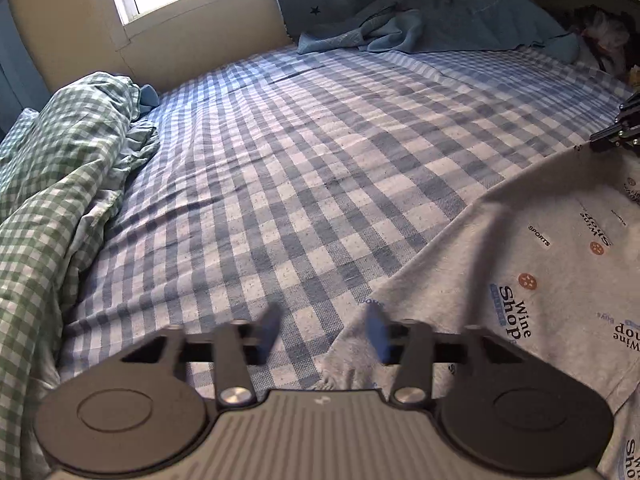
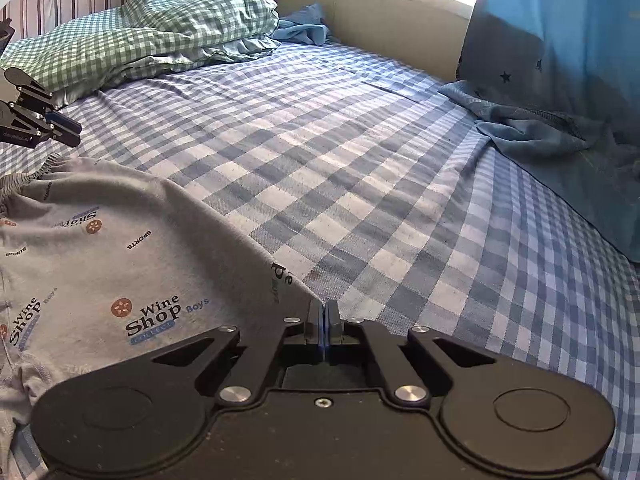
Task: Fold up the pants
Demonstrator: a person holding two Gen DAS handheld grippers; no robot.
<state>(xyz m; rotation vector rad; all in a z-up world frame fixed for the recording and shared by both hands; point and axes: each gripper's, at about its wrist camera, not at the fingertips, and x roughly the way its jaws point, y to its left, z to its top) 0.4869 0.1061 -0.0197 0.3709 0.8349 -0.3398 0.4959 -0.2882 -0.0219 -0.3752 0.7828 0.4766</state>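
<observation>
Grey printed pants lie on the blue checked bed sheet. In the left wrist view my left gripper is open, its fingers blurred, over the pants' near corner with nothing between them. In the right wrist view the pants spread to the left, elastic waistband at the far left. My right gripper is shut on the pants' edge at its tip. The left gripper also shows at the left edge of the right wrist view; the right gripper shows at the right edge of the left wrist view.
A green checked duvet and pillow lie piled at the head of the bed. A blue blanket lies crumpled at the far side by the wall. A blue curtain hangs by the window.
</observation>
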